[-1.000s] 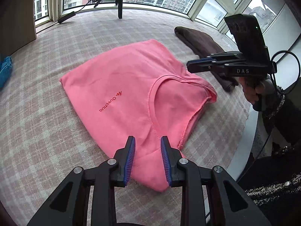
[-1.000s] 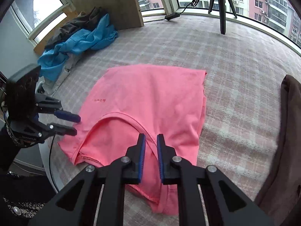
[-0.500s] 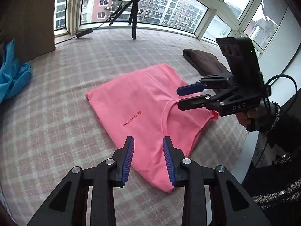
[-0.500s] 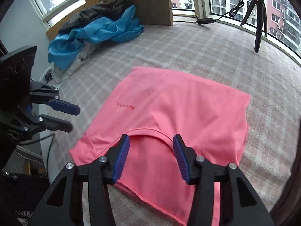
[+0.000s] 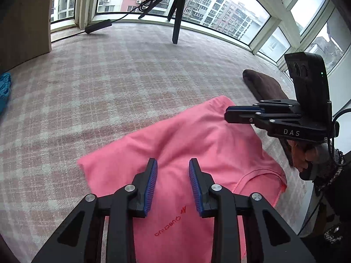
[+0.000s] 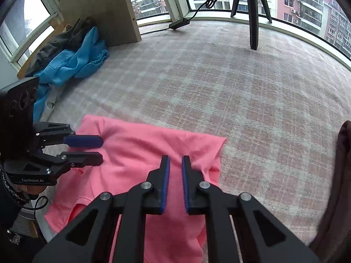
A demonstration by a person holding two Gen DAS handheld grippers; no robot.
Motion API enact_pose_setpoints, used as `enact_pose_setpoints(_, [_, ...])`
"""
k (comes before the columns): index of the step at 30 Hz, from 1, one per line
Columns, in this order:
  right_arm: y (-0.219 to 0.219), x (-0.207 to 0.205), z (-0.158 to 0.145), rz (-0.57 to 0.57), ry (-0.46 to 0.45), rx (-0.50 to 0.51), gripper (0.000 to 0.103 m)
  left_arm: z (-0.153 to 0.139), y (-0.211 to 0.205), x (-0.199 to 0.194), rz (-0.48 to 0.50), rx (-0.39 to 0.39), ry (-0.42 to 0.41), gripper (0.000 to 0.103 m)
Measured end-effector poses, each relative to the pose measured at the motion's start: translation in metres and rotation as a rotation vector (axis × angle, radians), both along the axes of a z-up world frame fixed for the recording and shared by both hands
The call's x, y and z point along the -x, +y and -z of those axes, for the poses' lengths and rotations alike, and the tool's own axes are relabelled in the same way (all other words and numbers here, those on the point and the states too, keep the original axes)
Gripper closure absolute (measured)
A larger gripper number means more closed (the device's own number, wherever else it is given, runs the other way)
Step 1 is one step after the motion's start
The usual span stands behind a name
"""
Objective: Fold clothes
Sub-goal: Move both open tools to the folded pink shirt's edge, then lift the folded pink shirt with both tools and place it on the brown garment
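Note:
A pink T-shirt [image 5: 197,135] with a red logo lies flat on the checked pink-and-white cover [image 5: 109,83], neckline toward the near edge. In the left wrist view my left gripper [image 5: 173,162] hovers over the logo area, jaws apart, nothing between the blue pads. In the same view my right gripper [image 5: 227,112] reaches in from the right above the shirt's far corner. The right wrist view shows my right gripper [image 6: 175,157] above the shirt [image 6: 136,149], jaws closing to a narrow gap with no cloth in it. My left gripper [image 6: 102,150] stands open at the shirt's left edge.
A folded brown garment [image 5: 263,85] lies right of the shirt. Blue and grey clothes [image 6: 74,61] are piled at the far left beside a wooden panel [image 6: 98,6]. A tripod leg [image 6: 253,22] and a power adapter [image 5: 98,25] stand near the windows.
Both grippers have advanced over the shirt, from its neckline edge toward its body. The right gripper's jaws went wide half a second ago and have narrowed again. The shirt lies as before.

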State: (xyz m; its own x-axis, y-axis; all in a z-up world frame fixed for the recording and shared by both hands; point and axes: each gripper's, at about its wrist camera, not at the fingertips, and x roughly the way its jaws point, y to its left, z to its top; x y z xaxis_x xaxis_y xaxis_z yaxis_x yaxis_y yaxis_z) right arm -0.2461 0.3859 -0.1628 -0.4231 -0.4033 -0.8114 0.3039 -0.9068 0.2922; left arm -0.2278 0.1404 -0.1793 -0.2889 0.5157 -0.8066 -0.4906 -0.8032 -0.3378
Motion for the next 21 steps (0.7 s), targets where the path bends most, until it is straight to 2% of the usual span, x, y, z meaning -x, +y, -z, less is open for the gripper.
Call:
enact_pose_setpoints(1, [0.01, -0.004, -0.006, 0.016, 0.019, 0.033, 0.084, -0.005, -0.014, -0.004, -0.047, -0.004, 0.014, 0.068])
enact_pose_setpoints(2, [0.019, -0.008, -0.01, 0.032, 0.033, 0.053, 0.067, -0.01, -0.028, -0.008, -0.094, -0.007, 0.029, 0.06])
enact_pose_setpoints(3, [0.026, -0.01, -0.011, 0.048, 0.042, 0.065, 0.052, -0.014, -0.042, -0.011, -0.142, -0.011, 0.043, 0.057])
enact_pose_setpoints(4, [0.032, -0.011, -0.01, 0.061, 0.048, 0.068, 0.049, -0.014, -0.051, -0.011, -0.171, -0.009, 0.045, 0.057])
enact_pose_setpoints(8, [0.04, -0.003, 0.006, 0.089, 0.03, 0.062, 0.048, 0.002, -0.06, -0.002, -0.217, 0.069, 0.038, 0.057])
enact_pose_setpoints(11, [0.037, 0.007, 0.019, 0.067, 0.006, 0.07, 0.048, 0.009, -0.048, 0.007, -0.201, 0.067, 0.056, 0.057])
enact_pose_setpoints(14, [0.027, 0.006, 0.02, 0.023, 0.06, 0.019, 0.039, 0.011, -0.027, 0.009, -0.158, 0.126, 0.094, 0.057])
enact_pose_setpoints(18, [0.004, -0.007, 0.023, -0.058, 0.164, -0.151, 0.038, 0.02, -0.005, 0.001, -0.091, 0.217, 0.155, 0.056])
enact_pose_setpoints(21, [-0.001, -0.013, 0.026, -0.072, 0.214, -0.178, 0.038, 0.022, -0.005, -0.003, -0.106, 0.206, 0.179, 0.054])
